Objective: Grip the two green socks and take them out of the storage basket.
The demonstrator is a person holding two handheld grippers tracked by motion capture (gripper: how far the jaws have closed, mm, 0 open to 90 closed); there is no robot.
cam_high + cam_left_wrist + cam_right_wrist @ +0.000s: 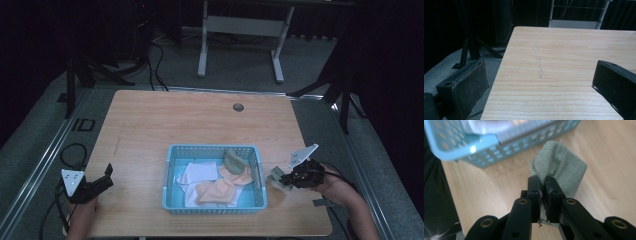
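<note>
We see the right gripper point(543, 185) pinching a grey-green cloth point(560, 165) beside the basket point(461, 147), its lower edge hidden behind the jaws. The left gripper point(541, 82) gapes wide over the table point(564, 50).

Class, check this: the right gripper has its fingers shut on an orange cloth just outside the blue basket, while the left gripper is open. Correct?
Not quite. The cloth in the right gripper is grey-green, not orange, as the right gripper view shows. The rest stands: beside the blue basket, left gripper open.

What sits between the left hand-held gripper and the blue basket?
Nothing: bare table between left hand-held gripper and blue basket, per the high view.
</note>
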